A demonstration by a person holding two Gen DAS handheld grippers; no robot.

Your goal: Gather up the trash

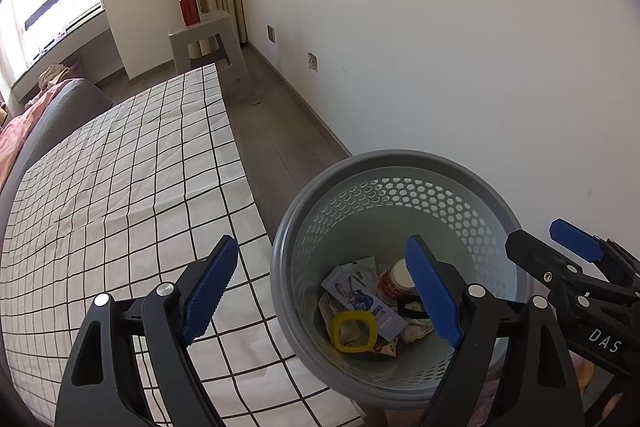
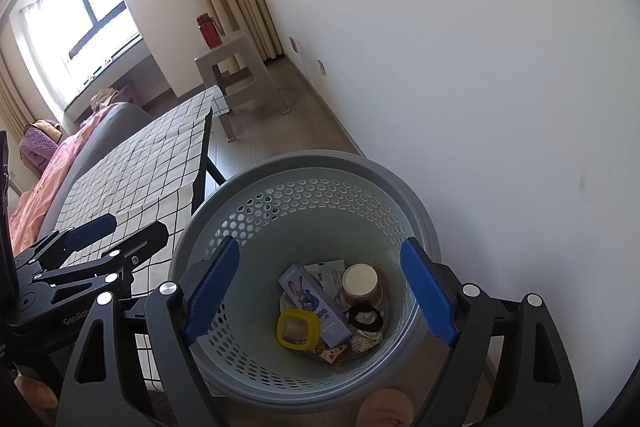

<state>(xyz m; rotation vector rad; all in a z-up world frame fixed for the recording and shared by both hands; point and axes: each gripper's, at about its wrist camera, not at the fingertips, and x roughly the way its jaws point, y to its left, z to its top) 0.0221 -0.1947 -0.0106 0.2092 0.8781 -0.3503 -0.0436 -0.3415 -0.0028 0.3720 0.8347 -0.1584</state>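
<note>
Both claws hang with their blue-padded jaws spread wide and nothing between them: the left gripper [image 1: 322, 291] sits over the near right edge of the table and the rim of the bin, and the right gripper [image 2: 320, 291] is directly above the bin's mouth.

Beyond them, the table [image 1: 120, 187] under its black-and-white checked cloth runs away toward the window, with a grey sofa along its far-left side. A pale stool [image 2: 232, 67] stands past the table's far end, and a red bottle [image 2: 208, 29] is upright on its top.

Just off the table's near right corner stands the grey perforated bin [image 2: 304, 167], close to the white wall. All the trash lies on its floor: a blue carton with a cartoon rabbit [image 2: 316, 307] across the middle, a paper cup [image 2: 362, 283] tipped toward the wall side, a yellow ring [image 2: 298, 331] partly over the carton's near end, a black ring [image 2: 366, 317] just beside the cup, and crumpled wrappers [image 2: 366, 341] underneath.
</note>
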